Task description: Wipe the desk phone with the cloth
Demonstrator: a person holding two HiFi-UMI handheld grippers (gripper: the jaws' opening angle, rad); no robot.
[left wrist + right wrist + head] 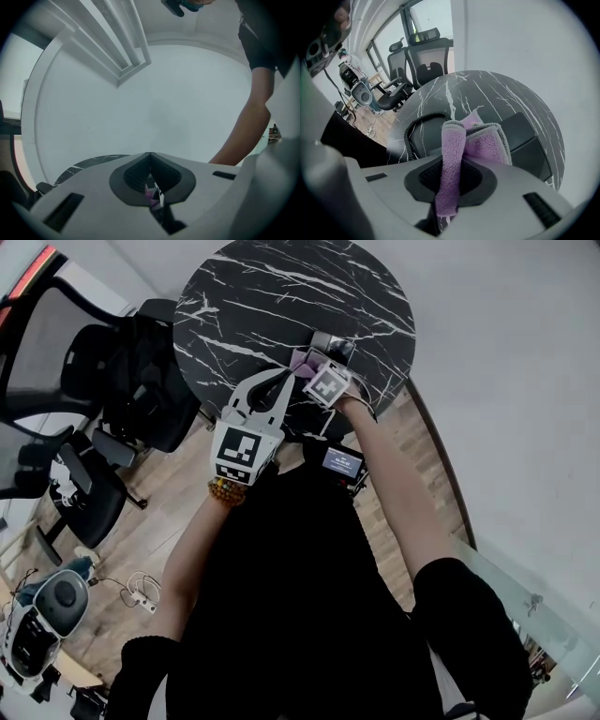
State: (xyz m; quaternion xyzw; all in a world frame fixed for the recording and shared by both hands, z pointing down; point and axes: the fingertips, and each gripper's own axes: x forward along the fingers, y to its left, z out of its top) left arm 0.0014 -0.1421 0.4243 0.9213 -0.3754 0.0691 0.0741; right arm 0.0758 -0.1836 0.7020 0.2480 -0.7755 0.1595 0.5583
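A dark desk phone (pixel 334 345) sits at the near right edge of the round black marble table (pixel 272 296). In the right gripper view its body (pixel 522 136) and coiled cord (pixel 411 129) lie just below the jaws. My right gripper (pixel 311 364) is shut on a folded purple cloth (pixel 457 150), which hangs over the phone. That cloth (pixel 301 359) shows beside the marker cube in the head view. My left gripper (pixel 283 381) hovers just left of the right one, shut. In its own view the left gripper (pixel 150 157) points up at a bare white wall.
Black office chairs (pixel 131 399) stand left of the table, and one chair (pixel 426 61) sits beyond it. A small lit screen (pixel 343 462) hangs at the person's waist. A power strip with cables (pixel 141 596) lies on the wooden floor. The person's bare forearm (pixel 248 126) crosses the left gripper view.
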